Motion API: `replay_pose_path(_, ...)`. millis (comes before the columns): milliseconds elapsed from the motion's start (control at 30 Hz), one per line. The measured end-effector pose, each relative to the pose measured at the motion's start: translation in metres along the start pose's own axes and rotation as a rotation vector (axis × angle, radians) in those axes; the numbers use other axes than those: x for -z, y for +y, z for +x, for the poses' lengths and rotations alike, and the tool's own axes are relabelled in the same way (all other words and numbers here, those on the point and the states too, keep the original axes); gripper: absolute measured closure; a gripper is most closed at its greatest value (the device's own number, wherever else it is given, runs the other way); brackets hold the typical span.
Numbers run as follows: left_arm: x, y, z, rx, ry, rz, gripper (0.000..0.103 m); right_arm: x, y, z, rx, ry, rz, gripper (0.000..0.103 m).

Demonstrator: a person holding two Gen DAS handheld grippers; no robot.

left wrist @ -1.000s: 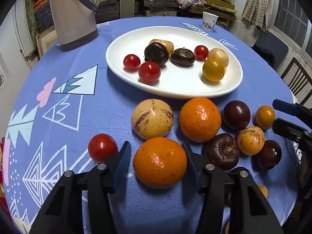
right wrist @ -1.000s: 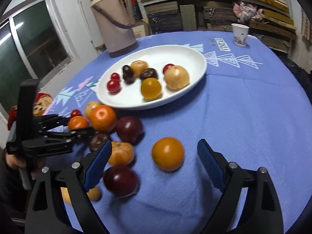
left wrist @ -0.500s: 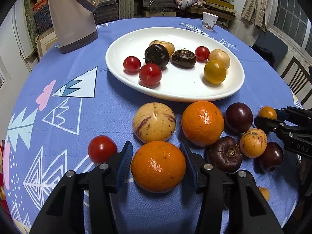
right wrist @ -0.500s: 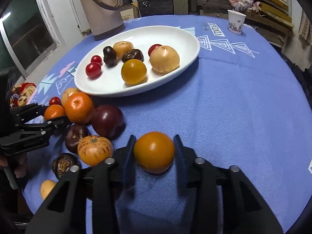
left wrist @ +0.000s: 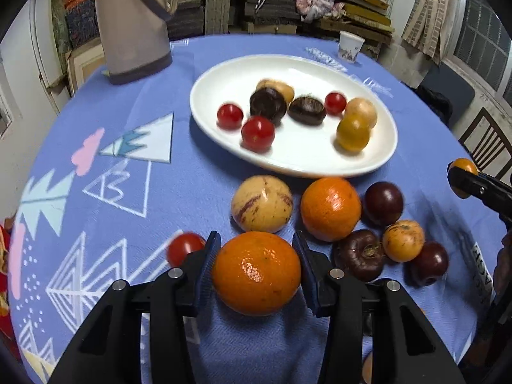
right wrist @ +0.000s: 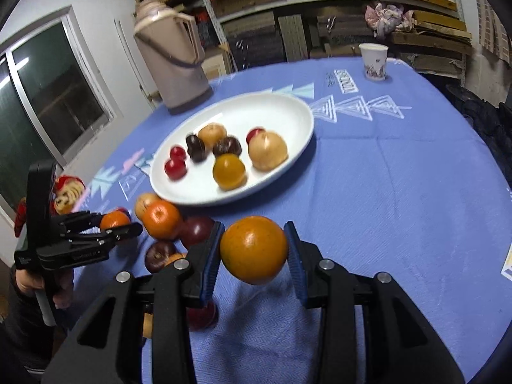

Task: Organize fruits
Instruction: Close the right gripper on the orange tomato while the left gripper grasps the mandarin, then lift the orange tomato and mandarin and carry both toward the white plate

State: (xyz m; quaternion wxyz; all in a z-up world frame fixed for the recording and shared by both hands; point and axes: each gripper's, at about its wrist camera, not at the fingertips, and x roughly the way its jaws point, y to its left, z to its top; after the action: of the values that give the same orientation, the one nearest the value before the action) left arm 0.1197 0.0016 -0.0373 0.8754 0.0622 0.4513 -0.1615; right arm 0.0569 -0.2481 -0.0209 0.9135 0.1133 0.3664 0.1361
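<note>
Right claw [right wrist: 254, 251]: clamps smooth round orange-yellow fruit [right wrist: 253, 249] | left claw [left wrist: 256, 272]: closing around dimpled orange [left wrist: 256, 272], pads touching

A lived-in home room, part dining spot, part storeroom: a round table under a blue printed tablecloth [right wrist: 400, 176], a beige thermos jug [right wrist: 171, 54] and a paper cup [right wrist: 373, 61] on it, shelves [left wrist: 288, 3] crammed with flattened cardboard and boards behind, a wooden chair [left wrist: 486, 140] by the window.
</note>
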Motion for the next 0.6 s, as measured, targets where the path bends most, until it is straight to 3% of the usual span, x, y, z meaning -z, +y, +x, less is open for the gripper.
replay_pose_path(600, -0.022, -0.012, -0.052, -0.029, -0.129, 0.047, 0.056, -0.028, 0.002, -0.063, -0.080, -0.158, 0.026, 0.065)
